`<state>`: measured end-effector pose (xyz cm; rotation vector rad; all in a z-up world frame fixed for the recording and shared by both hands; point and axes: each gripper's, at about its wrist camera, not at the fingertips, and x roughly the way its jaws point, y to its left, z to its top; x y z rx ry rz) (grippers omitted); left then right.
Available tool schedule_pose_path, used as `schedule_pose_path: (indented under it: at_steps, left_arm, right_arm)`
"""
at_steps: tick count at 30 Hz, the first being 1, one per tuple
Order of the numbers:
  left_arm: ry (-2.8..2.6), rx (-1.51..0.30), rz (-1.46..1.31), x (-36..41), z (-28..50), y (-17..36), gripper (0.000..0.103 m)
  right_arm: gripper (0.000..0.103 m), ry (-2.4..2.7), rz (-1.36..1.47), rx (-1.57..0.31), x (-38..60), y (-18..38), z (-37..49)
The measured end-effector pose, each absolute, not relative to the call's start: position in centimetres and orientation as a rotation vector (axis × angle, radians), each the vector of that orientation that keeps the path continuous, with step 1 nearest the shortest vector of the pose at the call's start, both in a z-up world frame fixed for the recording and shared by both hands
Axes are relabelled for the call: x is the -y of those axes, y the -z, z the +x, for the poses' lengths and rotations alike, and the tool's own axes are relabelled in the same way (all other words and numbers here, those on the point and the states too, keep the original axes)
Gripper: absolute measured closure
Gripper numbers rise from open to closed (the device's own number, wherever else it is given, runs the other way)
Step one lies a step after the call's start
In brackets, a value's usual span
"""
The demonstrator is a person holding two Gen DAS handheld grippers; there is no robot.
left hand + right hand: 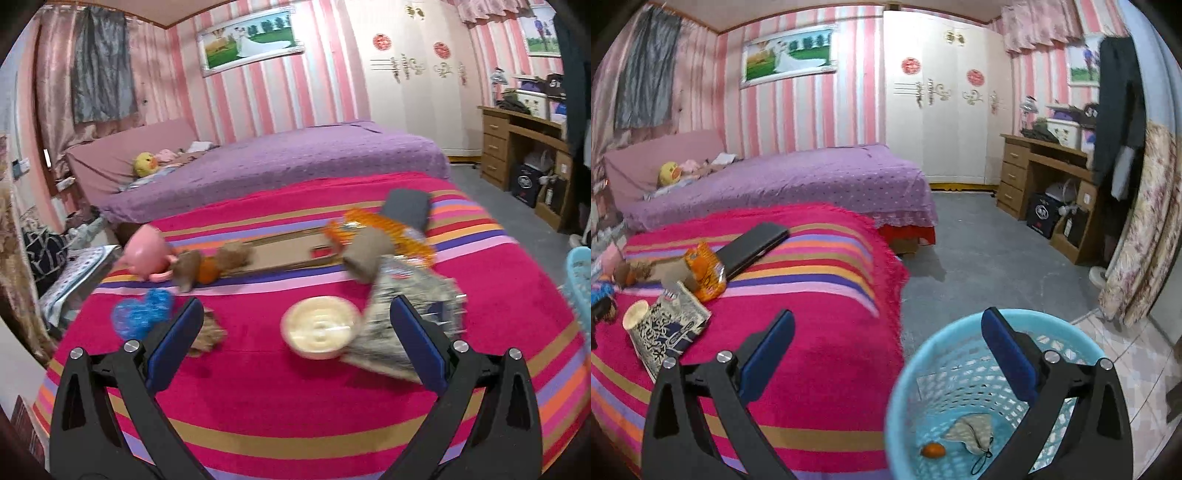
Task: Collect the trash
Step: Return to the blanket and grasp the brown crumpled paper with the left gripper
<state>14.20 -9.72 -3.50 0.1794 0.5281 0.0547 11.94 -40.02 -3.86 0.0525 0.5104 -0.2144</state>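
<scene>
- Your left gripper (pixel 295 321) has jaws wide, empty; a cream cup (pixel 320 328) lies between them, blurred.
- Your right gripper (pixel 886 328) jaws gape wide, empty, the blue basket (pixel 905 369) beneath the right-hand one.

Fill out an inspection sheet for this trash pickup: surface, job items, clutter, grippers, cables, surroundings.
Surface: striped blanket over a bed.
Job's things: blue basket on the floor holds a small orange piece and a grey pouch; paper cup, printed wrapper and orange snack bag lie on the blanket.
Clutter: pink toy, blue heart, dark flat case.
Grippers: left gripper and right gripper open, empty.
Cables: nothing seen.
Surroundings: purple bed, white wardrobe, wooden desk.
</scene>
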Motion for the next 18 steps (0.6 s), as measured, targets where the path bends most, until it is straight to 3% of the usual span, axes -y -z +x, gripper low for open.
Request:
schedule_pose_path:
  at_steps: [18]
  left_arm:
    - [0.000, -0.686, 0.071, 0.4, 16.7, 7.1, 0.006]
  right_arm:
    - [0.004, 0.064, 0.036, -0.565, 31.2, 5.6, 15.2]
